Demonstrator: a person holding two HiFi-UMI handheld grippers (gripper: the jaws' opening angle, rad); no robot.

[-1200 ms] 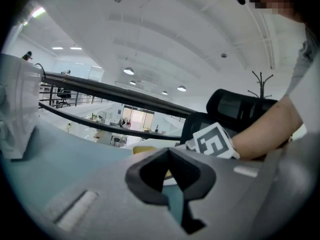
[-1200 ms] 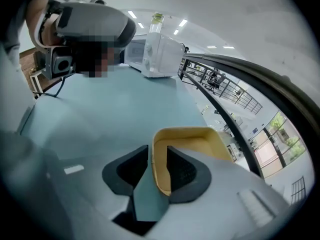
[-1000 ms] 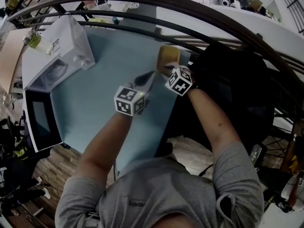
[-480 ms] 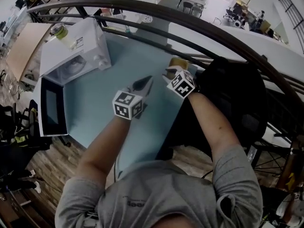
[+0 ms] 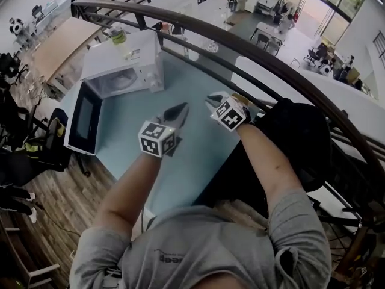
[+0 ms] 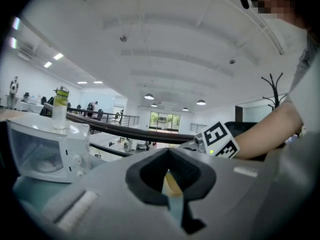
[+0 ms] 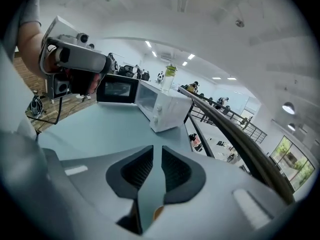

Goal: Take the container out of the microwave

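Keeping the jaws off the container looks like the whole job now, I'd say. The right gripper [image 7: 156, 151] has just been closing its jaws; they stand narrow, with only tabletop [image 7: 100, 129] between them. The left gripper [image 6: 168, 154] has its tips meeting, empty. Any move is best made up and back, with no sideways swing. The container [image 6: 171, 184] shows as a tan sliver at six o'clock under the left tips, set down near the tabletop's far edge. The microwave [image 5: 123, 65], door open, stands well apart at ten o'clock.
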